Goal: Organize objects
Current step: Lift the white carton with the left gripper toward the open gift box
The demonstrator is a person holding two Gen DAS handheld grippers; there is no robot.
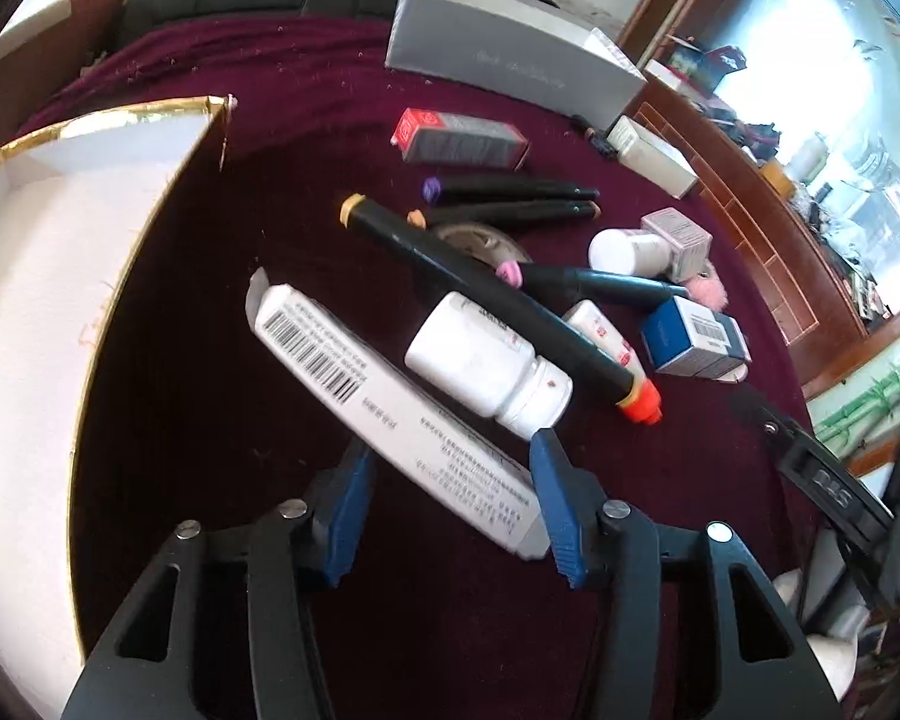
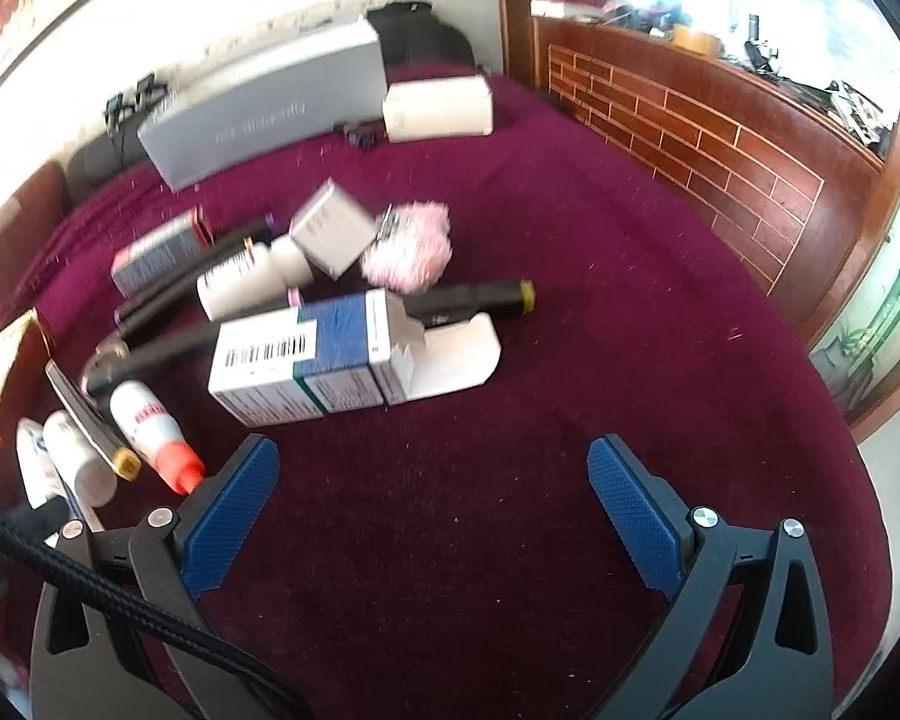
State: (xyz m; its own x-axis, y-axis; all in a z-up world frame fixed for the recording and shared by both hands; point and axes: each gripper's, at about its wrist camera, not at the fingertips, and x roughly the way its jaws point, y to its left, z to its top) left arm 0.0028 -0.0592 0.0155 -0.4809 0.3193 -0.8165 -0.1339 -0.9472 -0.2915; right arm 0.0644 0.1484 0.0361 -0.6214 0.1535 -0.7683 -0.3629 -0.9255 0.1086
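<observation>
Left wrist view: left tongs (image 1: pixel 450 495) clamp the long white carton (image 1: pixel 390 414) — right tongs (image 2: pixel 435 516) gape, empty.

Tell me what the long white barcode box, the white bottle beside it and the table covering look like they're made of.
Long white barcode box: printed cardboard, matte, by its folded end flap and sharp edges. White bottle: likely plastic, smooth with a slight sheen, moulded neck. Table covering: maroon cloth, fuzzy like velvet or felt, flecked with lint.
</observation>
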